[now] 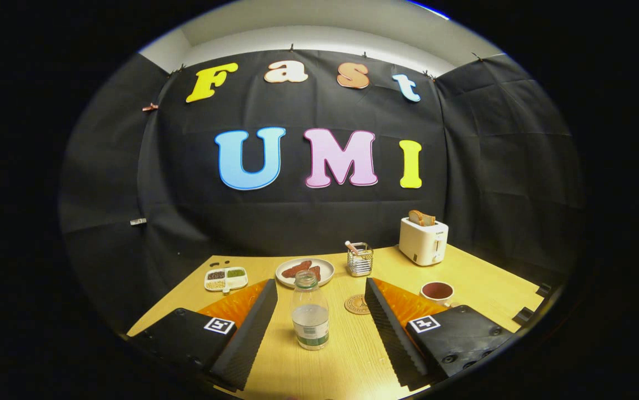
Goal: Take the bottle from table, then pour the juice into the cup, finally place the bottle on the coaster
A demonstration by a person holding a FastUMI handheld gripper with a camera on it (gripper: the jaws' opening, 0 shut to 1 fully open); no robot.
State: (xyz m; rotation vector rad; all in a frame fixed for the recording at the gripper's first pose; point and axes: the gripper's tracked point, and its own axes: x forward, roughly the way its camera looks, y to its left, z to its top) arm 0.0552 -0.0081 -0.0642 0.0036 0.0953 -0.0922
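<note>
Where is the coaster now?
In the gripper view, the coaster lies on the table, beyond the bottle, between plate and cup.

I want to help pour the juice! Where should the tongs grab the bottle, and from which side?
Grab the bottle around its straight, round middle, coming level from the front, where the open tongs already sit with a finger on each side. It stands upright with no cap, so keep it upright. The neck is narrower and would probably tip more easily in the grip.

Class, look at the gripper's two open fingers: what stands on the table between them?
In the gripper view, the bottle stands upright on the table between the open gripper's fingers, touching neither.
</note>
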